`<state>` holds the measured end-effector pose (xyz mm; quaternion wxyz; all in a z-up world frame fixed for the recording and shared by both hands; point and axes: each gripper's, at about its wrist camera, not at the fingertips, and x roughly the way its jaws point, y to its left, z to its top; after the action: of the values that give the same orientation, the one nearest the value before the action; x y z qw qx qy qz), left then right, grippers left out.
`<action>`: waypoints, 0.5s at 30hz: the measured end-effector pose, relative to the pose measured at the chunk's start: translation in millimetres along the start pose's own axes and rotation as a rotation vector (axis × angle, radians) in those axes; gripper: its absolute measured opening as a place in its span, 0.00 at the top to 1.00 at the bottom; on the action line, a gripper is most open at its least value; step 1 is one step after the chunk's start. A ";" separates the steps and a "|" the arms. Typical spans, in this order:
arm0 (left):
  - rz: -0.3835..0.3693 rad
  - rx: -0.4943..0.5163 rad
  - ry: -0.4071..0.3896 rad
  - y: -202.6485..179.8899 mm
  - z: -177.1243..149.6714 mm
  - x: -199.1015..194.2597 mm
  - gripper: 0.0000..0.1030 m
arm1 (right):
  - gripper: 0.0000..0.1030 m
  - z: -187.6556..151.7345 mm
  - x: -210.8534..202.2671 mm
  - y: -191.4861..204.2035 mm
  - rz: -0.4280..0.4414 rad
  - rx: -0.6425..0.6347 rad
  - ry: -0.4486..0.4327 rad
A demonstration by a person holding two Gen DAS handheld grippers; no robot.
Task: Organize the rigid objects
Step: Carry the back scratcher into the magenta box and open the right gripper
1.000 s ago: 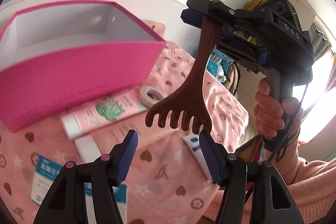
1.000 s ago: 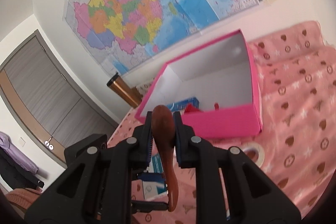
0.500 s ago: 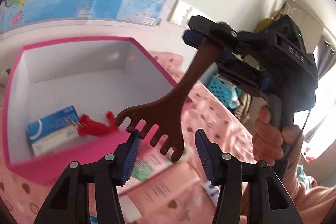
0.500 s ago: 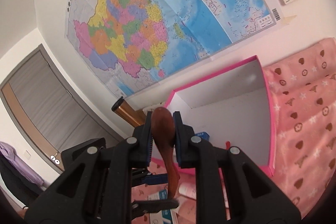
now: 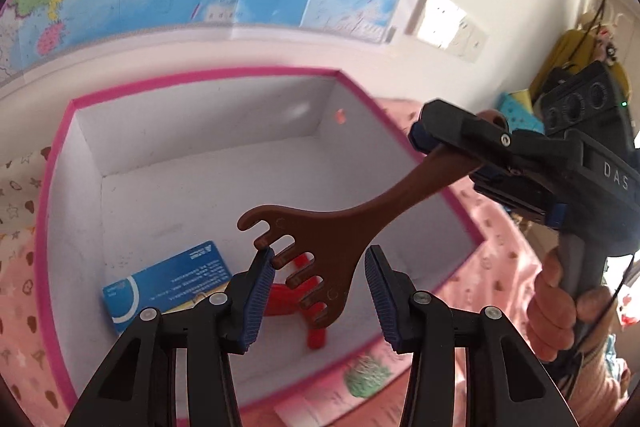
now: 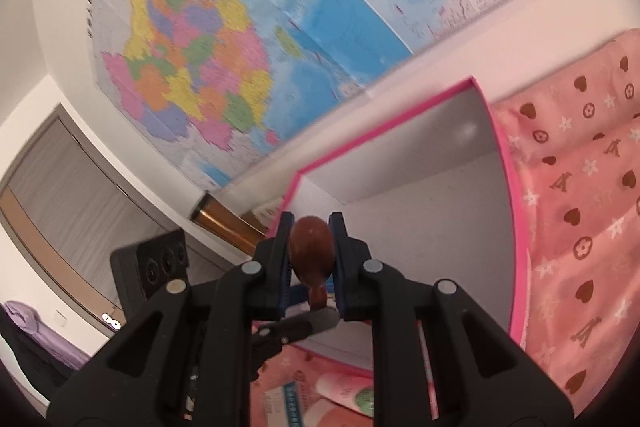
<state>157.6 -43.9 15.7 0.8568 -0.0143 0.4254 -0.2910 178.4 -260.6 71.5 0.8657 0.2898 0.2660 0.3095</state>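
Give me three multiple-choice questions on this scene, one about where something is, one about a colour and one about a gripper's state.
1. Where does the blue packet lie?
A. inside the pink box
B. on the blanket
C. in the left gripper

2. What colour is the back scratcher?
A. white
B. brown
C. green

3. How is the right gripper?
A. open and empty
B. shut on the box rim
C. shut on the scratcher's handle

Answers: 1 A, it lies on the box floor. 2 B, its pronged head is brown. 3 C, both pads press the handle's end.
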 end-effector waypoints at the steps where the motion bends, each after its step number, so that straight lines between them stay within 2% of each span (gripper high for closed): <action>1: 0.010 -0.002 0.008 1.1 0.4 3.9 0.55 | 0.80 -0.8 2.4 -2.1 -0.024 -0.007 0.009; 4: 0.050 -0.003 0.027 4.6 0.8 14.5 0.55 | 0.74 -3.7 12.5 -5.4 -0.146 -0.070 0.044; 5: 0.056 -0.004 0.030 5.1 1.1 16.3 0.55 | 0.67 -4.4 16.1 -6.0 -0.215 -0.100 0.056; 7: 0.072 0.000 0.027 5.0 0.4 16.9 0.55 | 0.62 -5.7 19.0 -4.4 -0.285 -0.152 0.061; 9: 0.068 0.000 0.029 3.8 0.4 16.7 0.55 | 0.45 -6.7 18.0 0.8 -0.383 -0.215 0.052; 11: 0.076 0.002 0.020 1.7 0.8 16.7 0.55 | 0.44 -7.0 12.9 3.3 -0.402 -0.236 0.036; 15: 0.081 0.007 -0.020 -1.7 -3.6 3.3 0.53 | 0.44 -12.0 -4.6 10.3 -0.370 -0.260 0.015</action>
<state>155.8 -46.2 11.4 0.8721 0.0032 0.4162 -0.2573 163.7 -253.2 71.4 0.9359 0.1196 0.2787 0.1791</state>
